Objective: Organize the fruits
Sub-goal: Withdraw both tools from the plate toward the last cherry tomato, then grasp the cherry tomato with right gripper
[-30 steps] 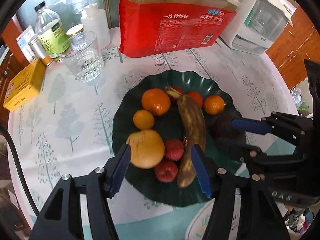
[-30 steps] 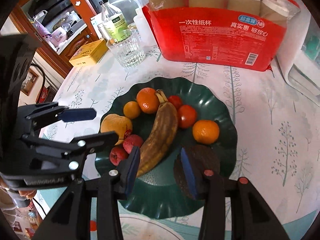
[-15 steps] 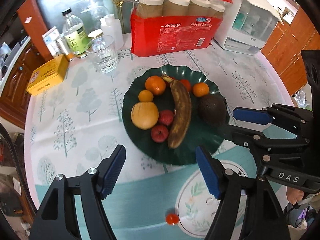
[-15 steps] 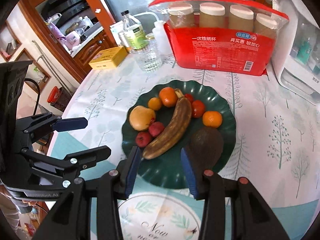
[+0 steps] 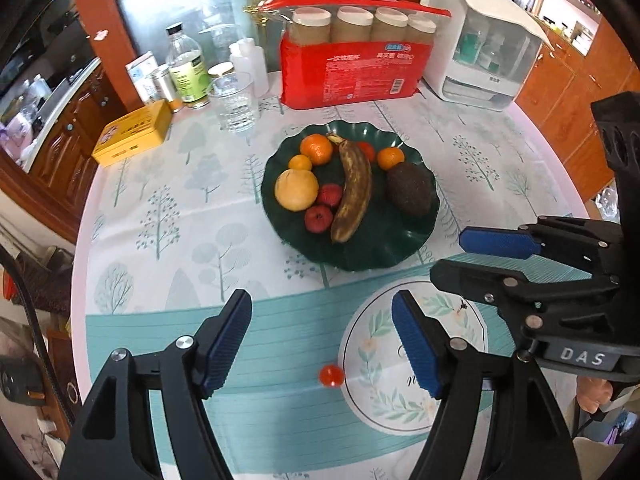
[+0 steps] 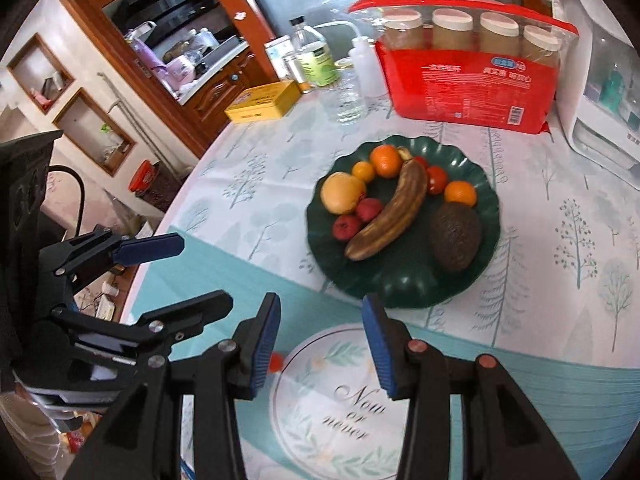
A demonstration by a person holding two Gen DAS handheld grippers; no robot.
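Observation:
A dark green scalloped plate holds a brown banana, an avocado, a yellow round fruit, oranges and small red fruits. A small red tomato lies loose on the tablecloth near me, partly hidden behind a finger in the right wrist view. My left gripper is open and empty above the tomato. My right gripper is open and empty, short of the plate.
At the back stand a red pack of paper cups, a white appliance, a glass, bottles and a yellow tin. The round table's edge drops off on the left.
Both grippers have pulled back and up from the plate. The avocado, which was between the right fingers, now lies on the plate. The loose tomato has come into view.

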